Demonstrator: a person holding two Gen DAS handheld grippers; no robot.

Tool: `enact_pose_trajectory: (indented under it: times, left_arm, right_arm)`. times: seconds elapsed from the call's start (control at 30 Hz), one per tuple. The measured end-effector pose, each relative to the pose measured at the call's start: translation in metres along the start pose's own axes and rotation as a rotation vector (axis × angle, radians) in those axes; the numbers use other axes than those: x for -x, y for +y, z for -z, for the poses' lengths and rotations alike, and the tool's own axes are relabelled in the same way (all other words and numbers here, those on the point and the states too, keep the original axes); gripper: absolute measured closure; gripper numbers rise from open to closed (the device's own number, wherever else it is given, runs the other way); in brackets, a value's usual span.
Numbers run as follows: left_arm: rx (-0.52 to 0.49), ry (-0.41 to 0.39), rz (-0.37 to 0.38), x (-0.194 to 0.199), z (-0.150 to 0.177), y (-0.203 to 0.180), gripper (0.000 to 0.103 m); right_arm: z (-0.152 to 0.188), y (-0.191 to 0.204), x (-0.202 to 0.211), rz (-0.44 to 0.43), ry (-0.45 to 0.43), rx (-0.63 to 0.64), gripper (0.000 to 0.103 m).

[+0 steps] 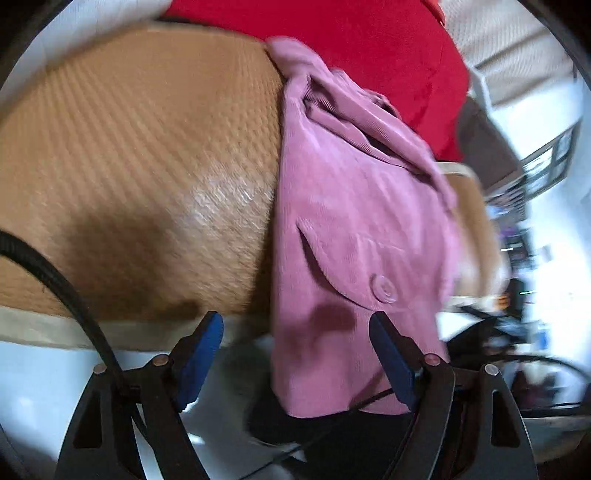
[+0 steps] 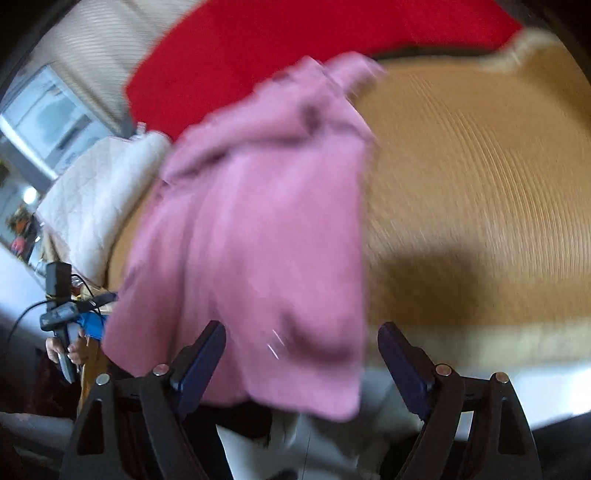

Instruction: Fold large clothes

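A pink corduroy garment [image 1: 354, 206] with a round button [image 1: 382, 290] lies crumpled along one side of a tan textured mattress [image 1: 140, 155], and its lower end hangs over the front edge. My left gripper [image 1: 295, 321] is open just above that hanging end; the cloth fills the right half of the gap, and the pads do not press it. In the blurred right wrist view the same garment [image 2: 255, 221] drapes over the edge of the mattress [image 2: 472, 177]. My right gripper [image 2: 301, 328] is open over its lower hem and holds nothing.
Red fabric [image 1: 354, 33] lies along the far side of the mattress. A white quilt [image 2: 99, 199] sits left of the garment in the right wrist view. Below it a hand [image 2: 55, 349] holds a black device with cables. A black cable [image 1: 66, 291] crosses the left wrist view.
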State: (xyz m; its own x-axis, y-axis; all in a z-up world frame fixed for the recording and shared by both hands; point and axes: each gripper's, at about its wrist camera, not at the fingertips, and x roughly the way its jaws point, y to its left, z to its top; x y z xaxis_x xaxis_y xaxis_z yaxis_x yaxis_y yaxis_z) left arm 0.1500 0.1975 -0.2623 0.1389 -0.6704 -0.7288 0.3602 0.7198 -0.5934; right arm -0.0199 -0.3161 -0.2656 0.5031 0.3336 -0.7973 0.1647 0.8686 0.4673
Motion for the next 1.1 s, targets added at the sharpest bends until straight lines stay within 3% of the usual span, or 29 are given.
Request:
enact_pose_trajectory:
  times: [0.07,0.13,0.23,0.4,0.43,0.53,0.57,0.63,0.67,0.73,0.8,0.83,0.97,1.1]
  left_arm:
    - [0.001,0.05,0.055,-0.011,0.001,0.005,0.022]
    - [-0.004,0.065,0.069,-0.017,0.0,0.011,0.022]
    - [0.023,0.064,0.152,-0.019,0.001,0.02,0.022]
    - [0.013,0.044,0.237,-0.023,-0.002,0.023,0.023]
    - [-0.001,0.048,0.246,-0.024,-0.002,0.021,0.027]
    - [-0.036,0.087,0.25,-0.032,-0.001,0.014,0.061]
    - [-0.049,0.1,0.248,-0.034,0.0,0.011,0.067]
    - [-0.077,0.105,0.243,-0.037,0.001,0.005,0.069]
    - [-0.085,0.099,0.239,-0.033,0.003,0.003,0.069]
    - [-0.085,0.097,0.243,-0.037,0.0,0.001,0.067]
    - [-0.072,0.102,0.224,-0.035,0.003,0.007,0.046]
    - [-0.05,0.111,0.225,-0.038,0.003,0.011,0.029]
    - [-0.042,0.122,0.264,-0.035,0.008,0.018,0.026]
    - [-0.058,0.094,0.321,-0.034,0.006,0.003,0.03]
  right_arm:
    - [0.006,-0.015,-0.012,-0.013,0.058,-0.085,0.016]
    - [0.008,-0.024,-0.018,-0.018,0.052,-0.122,0.016]
    - [0.009,-0.035,-0.039,-0.029,0.104,-0.173,0.016]
    - [0.005,-0.029,-0.068,-0.037,0.136,-0.155,0.016]
    - [0.004,-0.027,-0.074,-0.042,0.143,-0.153,0.016]
    - [0.006,-0.022,-0.089,-0.084,0.183,-0.165,0.016]
    - [0.008,-0.019,-0.089,-0.096,0.185,-0.159,0.019]
    - [0.009,-0.008,-0.084,-0.118,0.167,-0.117,0.03]
    - [0.01,-0.002,-0.08,-0.132,0.153,-0.095,0.037]
    - [0.009,0.01,-0.072,-0.134,0.118,-0.044,0.038]
    - [0.009,0.011,-0.076,-0.108,0.126,-0.038,0.038]
    - [0.01,0.01,-0.08,-0.093,0.137,-0.067,0.038]
    - [0.008,-0.002,-0.097,-0.094,0.184,-0.183,0.025]
    - [0.003,-0.004,-0.102,-0.13,0.195,-0.192,0.025]
